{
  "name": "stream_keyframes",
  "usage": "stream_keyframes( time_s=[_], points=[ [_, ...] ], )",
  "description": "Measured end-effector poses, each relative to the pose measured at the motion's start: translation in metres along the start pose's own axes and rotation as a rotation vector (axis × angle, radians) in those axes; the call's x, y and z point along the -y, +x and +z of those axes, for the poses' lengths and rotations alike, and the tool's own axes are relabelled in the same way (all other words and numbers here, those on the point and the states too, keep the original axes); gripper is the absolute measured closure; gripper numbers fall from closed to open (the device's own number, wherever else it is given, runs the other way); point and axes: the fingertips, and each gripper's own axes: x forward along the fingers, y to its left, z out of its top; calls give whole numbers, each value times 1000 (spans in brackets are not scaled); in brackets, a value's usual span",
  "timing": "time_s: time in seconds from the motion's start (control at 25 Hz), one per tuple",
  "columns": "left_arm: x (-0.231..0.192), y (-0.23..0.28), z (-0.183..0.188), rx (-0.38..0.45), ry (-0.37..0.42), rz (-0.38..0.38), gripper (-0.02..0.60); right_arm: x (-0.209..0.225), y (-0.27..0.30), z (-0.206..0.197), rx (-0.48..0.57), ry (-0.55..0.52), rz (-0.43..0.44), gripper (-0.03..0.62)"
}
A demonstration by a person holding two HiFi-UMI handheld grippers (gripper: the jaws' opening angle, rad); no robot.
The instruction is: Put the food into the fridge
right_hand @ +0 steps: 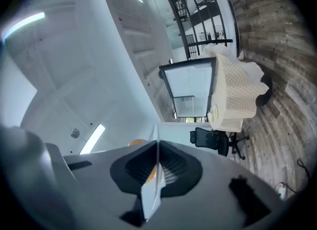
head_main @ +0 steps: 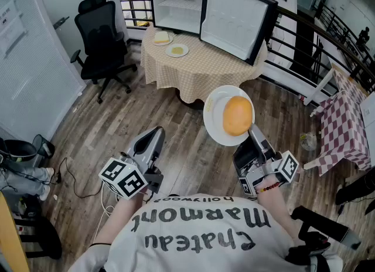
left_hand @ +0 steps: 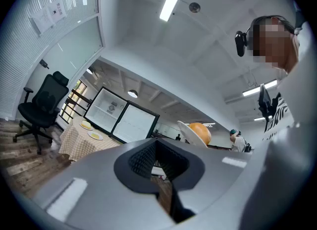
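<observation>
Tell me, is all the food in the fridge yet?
Not yet. The fridge stands open on the table and its shelves look bare, so nothing is in. In hand: the right tool grips a plate carrying an orange bun, away from the table. The left tool holds nothing. Left to do: this plate, plus two more plates of food on the table.

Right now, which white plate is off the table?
The white plate carrying the orange bun, held by the right gripper; the other plates sit on the table.
</observation>
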Motion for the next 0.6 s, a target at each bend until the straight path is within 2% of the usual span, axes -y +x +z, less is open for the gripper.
stream_keyframes(
  time_s=[0.32,0.6],
  points=[
    [-5,2,8,53,16,51,577,3,-2,6,-13,13,-5,569],
    [-10,-11,14,82,30,88,577,11,12,-7,-57,122,30,571]
  ],
)
